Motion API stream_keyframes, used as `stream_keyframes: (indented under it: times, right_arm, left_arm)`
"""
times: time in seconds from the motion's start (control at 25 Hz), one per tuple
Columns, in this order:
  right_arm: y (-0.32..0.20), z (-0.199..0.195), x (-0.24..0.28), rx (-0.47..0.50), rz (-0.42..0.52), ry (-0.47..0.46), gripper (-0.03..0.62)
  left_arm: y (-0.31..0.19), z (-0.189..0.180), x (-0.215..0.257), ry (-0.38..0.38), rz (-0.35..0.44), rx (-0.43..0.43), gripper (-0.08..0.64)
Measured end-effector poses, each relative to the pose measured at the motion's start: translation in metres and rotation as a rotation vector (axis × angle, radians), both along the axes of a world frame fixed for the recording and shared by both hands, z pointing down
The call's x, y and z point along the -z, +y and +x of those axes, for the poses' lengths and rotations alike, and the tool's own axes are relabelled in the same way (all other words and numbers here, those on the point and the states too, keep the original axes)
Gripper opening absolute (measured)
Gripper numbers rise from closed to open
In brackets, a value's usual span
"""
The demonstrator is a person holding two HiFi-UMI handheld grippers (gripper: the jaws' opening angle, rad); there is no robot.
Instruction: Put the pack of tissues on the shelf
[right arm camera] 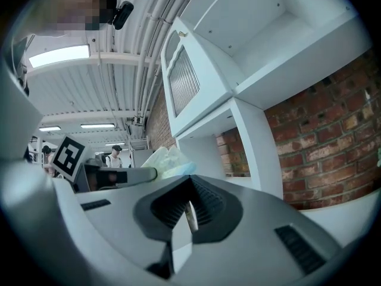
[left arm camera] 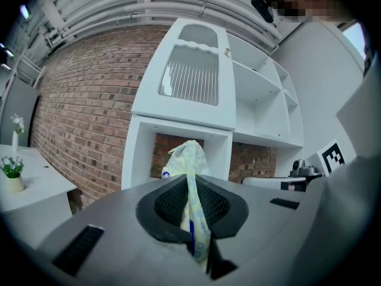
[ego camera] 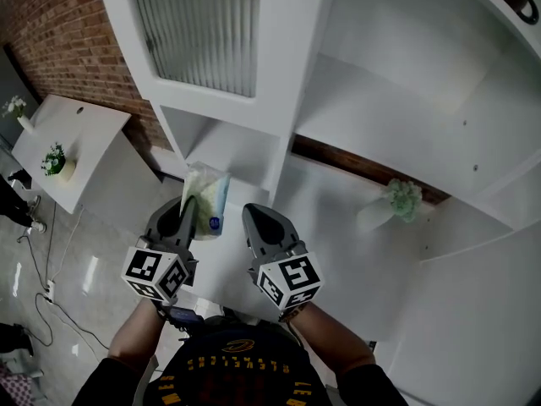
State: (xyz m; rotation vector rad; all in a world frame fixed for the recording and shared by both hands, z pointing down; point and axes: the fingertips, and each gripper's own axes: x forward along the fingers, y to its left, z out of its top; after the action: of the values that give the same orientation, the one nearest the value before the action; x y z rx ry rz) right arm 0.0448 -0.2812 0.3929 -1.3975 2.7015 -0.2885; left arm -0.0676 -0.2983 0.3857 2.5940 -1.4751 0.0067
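Pinching the crinkly tissue pack (left arm camera: 186, 159) is the left gripper (left arm camera: 191, 216) — right gripper (right arm camera: 187, 214) seemingly closed.

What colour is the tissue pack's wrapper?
The tissue pack is pale green and white, with a blue label; head view shows it best.
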Motion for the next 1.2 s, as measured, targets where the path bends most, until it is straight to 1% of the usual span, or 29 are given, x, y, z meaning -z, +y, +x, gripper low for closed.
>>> stream_keyframes:
  times: [0.2, 0.4, 0.52, 0.72, 0.96, 1.2]
  right_arm:
    - [-0.022, -0.005, 0.006, -0.019, 0.039, 0.032, -0.002]
    - [-0.041, -0.010, 0.007, -0.032, 0.058, 0.059, -0.002]
    - [-0.052, -0.013, 0.005, -0.039, 0.064, 0.081, -0.002]
    - [-0.068, -0.018, 0.004, -0.056, 0.063, 0.082, -0.002]
    - [-0.088, -0.026, 0.004, -0.066, 0.064, 0.077, -0.002]
    - [-0.103, -0.031, 0.001, -0.073, 0.061, 0.097, -0.002]
  left_arm:
    - [-0.027, 0.004, 0.006, -0.011, 0.012, -0.018, 0.018]
    - [-0.053, 0.009, 0.007, -0.027, 0.022, -0.023, 0.018]
    - [-0.069, 0.011, 0.006, -0.029, 0.012, -0.028, 0.018]
    - [-0.099, 0.011, 0.004, -0.016, -0.006, -0.015, 0.018]
    - [-0.134, 0.017, -0.005, -0.045, -0.029, -0.014, 0.018]
    - [-0.158, 0.024, -0.019, -0.076, -0.057, -0.021, 0.018]
